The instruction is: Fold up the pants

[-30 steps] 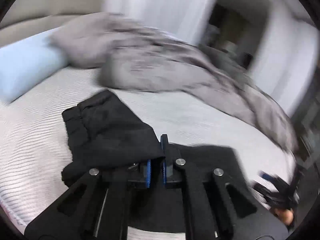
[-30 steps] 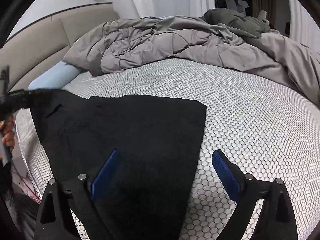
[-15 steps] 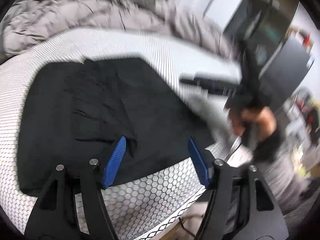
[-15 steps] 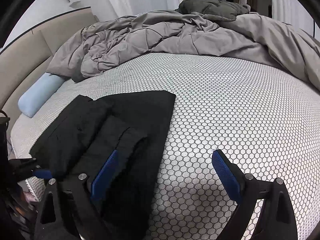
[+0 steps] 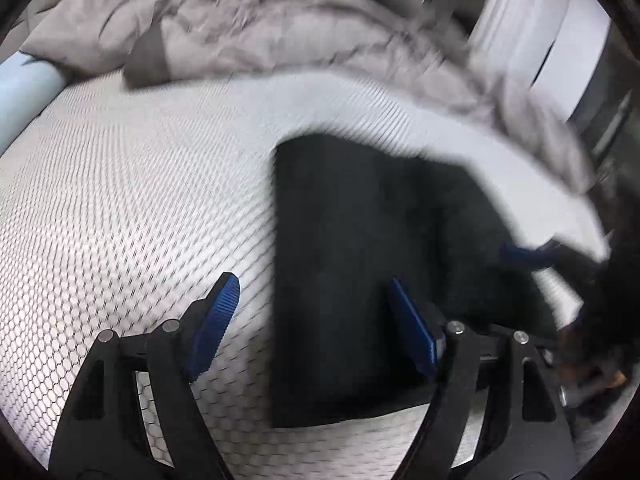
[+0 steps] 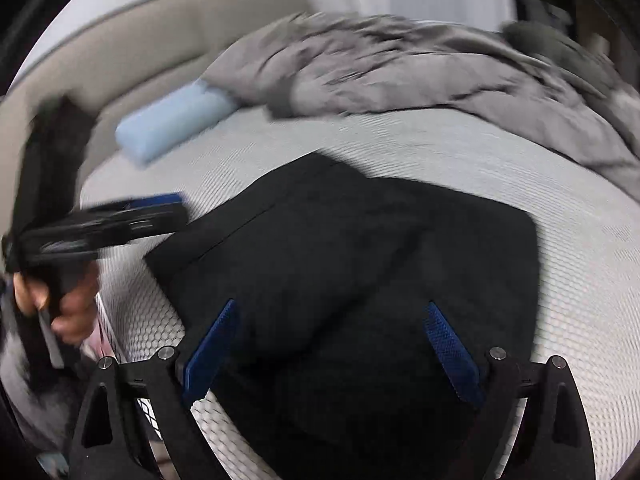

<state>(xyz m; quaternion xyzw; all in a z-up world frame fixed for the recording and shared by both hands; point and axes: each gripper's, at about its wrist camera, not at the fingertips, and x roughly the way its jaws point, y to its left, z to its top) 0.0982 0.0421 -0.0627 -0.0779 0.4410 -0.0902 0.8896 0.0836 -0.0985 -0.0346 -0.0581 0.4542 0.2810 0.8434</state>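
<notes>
At frame center, folded black pants lay on the mattress; left gripper and right gripper jaws were wide, holding nothing.

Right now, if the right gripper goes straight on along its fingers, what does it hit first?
Most likely the black pants: the open right gripper points onto the folded cloth lying on the mattress. Depth is unclear through blur.

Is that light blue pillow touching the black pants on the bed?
Apart. The right wrist view shows a strip of bare mattress between the light blue pillow and the black pants.
</notes>
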